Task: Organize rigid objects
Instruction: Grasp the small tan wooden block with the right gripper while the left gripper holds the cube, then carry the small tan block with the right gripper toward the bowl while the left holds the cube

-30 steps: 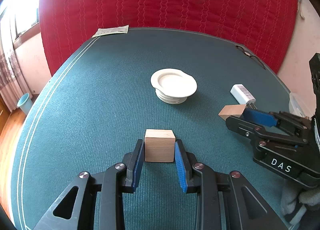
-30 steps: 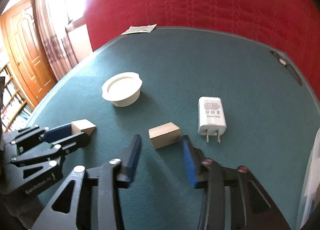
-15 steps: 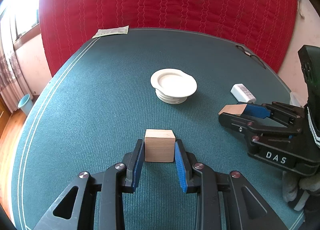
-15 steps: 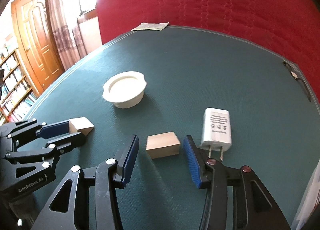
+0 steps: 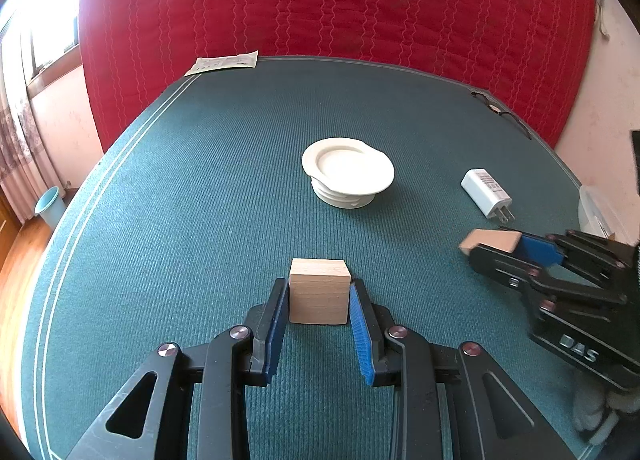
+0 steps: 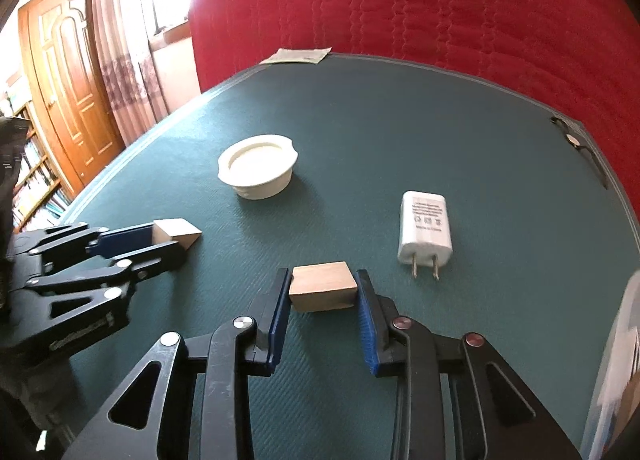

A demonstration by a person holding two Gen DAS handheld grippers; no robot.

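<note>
My left gripper [image 5: 319, 287] is shut on a pale wooden cube [image 5: 319, 294] that rests on the green tablecloth [image 5: 192, 212]. In the right wrist view the same cube [image 6: 176, 230] shows at the left, held in the left gripper [image 6: 178, 244]. My right gripper [image 6: 323, 280] has its jaws closing onto a flat wooden block [image 6: 322, 287], and both blue pads press on its ends. From the left wrist view the block [image 5: 490, 241] sticks out of the right gripper [image 5: 486, 250] at the right.
A white round lid [image 5: 347, 172] sits mid-table, and a white plug charger [image 6: 426, 226] lies just right of the block. A paper slip [image 5: 224, 62] lies at the far edge, a black cord [image 5: 500, 112] at the far right, a clear box [image 6: 616, 360] at the right edge.
The right gripper's jaws have come together from wide apart onto the flat wooden block. The left gripper and its cube have stayed put.
</note>
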